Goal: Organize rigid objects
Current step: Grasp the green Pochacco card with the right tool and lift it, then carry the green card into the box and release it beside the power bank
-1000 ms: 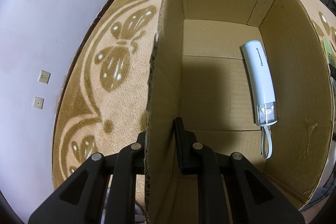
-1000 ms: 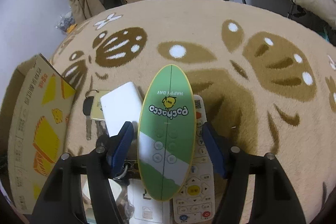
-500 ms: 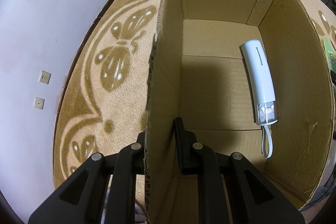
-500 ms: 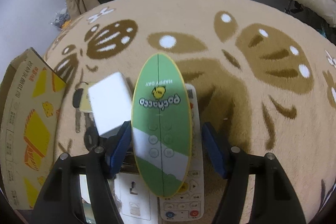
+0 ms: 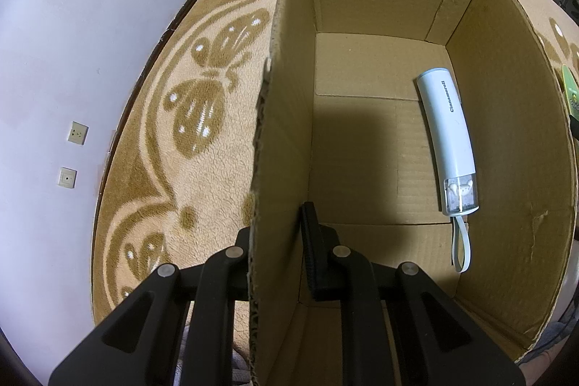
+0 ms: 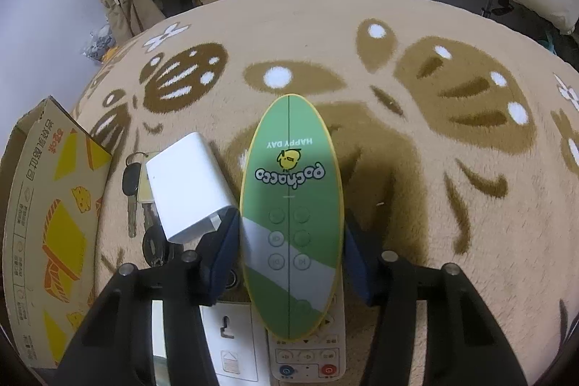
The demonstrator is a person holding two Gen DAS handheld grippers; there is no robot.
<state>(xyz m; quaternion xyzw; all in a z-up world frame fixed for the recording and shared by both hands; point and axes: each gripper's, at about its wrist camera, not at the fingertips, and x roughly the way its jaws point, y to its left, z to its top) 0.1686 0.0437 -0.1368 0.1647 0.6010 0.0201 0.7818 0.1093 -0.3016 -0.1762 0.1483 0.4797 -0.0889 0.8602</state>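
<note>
- Green oval case point(image 6: 291, 219) (printed "pochacco" and "HAPPY DAY", seen upside down) sits between the jaws of the right gripper point(image 6: 291, 252), clamped on both long edges and raised above the white remote control point(image 6: 307, 355) that lies under it.
- Change over the last second: the case has come up off the pile, and the view has swung a little, so the white block point(image 6: 188, 192) and the keys point(image 6: 132, 187) now show further left of it.
- Meaning for the task: the pick appears complete; the carry to the cardboard box point(image 6: 47, 223) at the left is the likely next step.
- Left gripper point(image 5: 280, 248) is unchanged: its jaws pinch the near wall of the cardboard box point(image 5: 282, 132), one finger outside, one inside, steadying it.
- Box contents: one white flashlight point(image 5: 447, 140) with a wrist strap, lying on the floor of the box beside the right wall.
- Caution: the remaining floor of the box is bare, so placement should be unobstructed.
</note>
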